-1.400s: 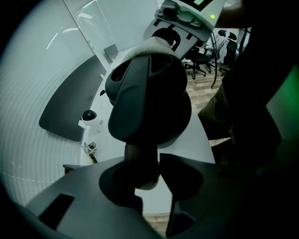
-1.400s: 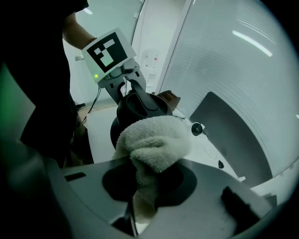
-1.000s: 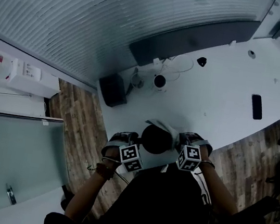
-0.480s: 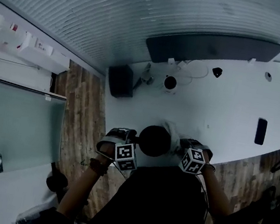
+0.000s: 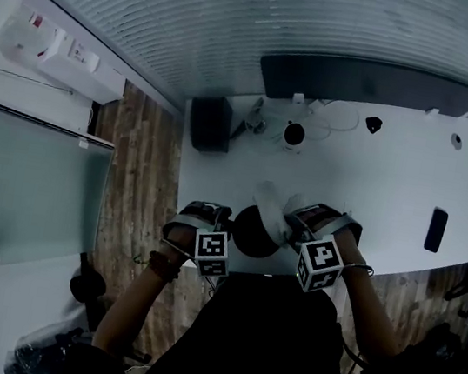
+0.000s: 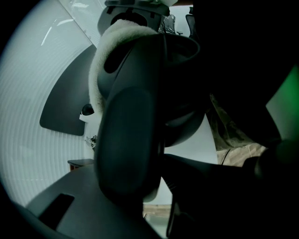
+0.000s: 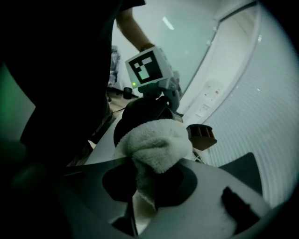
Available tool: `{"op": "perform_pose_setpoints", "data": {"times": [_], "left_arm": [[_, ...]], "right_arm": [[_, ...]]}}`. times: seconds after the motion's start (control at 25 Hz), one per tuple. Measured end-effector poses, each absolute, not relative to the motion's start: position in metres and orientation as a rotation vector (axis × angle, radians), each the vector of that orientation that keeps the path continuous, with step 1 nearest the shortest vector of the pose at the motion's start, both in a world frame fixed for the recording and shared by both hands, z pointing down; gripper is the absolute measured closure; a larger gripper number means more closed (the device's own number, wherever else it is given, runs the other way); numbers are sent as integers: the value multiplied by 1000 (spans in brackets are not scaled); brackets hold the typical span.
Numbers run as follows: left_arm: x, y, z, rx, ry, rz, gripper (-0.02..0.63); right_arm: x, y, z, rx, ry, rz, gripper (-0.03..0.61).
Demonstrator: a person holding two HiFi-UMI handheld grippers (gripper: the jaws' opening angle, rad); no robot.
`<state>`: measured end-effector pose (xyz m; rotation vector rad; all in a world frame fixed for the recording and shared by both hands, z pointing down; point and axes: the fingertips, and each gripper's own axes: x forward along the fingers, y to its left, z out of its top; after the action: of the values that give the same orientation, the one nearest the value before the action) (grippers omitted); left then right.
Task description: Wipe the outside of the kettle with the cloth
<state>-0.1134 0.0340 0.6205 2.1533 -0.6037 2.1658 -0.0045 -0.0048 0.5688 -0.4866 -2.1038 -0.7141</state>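
The black kettle (image 5: 252, 230) is held at the near edge of the white table (image 5: 376, 182), between my two grippers. My left gripper (image 5: 225, 229) is shut on the kettle's handle (image 6: 128, 140), which fills the left gripper view in front of the kettle's body (image 6: 184, 88). My right gripper (image 5: 292, 226) is shut on the white cloth (image 5: 272, 209), which lies pressed against the kettle's right upper side. In the right gripper view the cloth (image 7: 156, 142) bunches between the jaws against the kettle (image 7: 138, 116). In the left gripper view the cloth (image 6: 110, 44) drapes over the kettle's top.
On the table lie a black phone (image 5: 436, 230) at the right, a small round device with cables (image 5: 293, 134) and a small dark object (image 5: 373, 123) at the back. A black box (image 5: 211, 123) stands at the table's left end, a dark panel (image 5: 365, 81) behind it. Wooden floor (image 5: 135, 175) is left.
The right gripper has slid the cloth from the kettle's right side up over its top. The left gripper keeps its hold on the handle. The head view has shifted.
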Motion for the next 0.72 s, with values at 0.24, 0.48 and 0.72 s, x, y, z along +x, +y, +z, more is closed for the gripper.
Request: {"op": "perform_pose_setpoints", "data": {"times": [0.24, 0.48, 0.72], "left_arm": [[-110, 29, 622, 2142, -576, 2180, 480], [-109, 28, 621, 2153, -559, 2190, 480], [-109, 28, 622, 2140, -569, 2199, 480]], "right_arm": [[-3, -10, 574, -466, -2141, -631, 512], [1, -16, 578, -433, -2175, -539, 512], [11, -20, 636, -451, -2080, -584, 512]]}}
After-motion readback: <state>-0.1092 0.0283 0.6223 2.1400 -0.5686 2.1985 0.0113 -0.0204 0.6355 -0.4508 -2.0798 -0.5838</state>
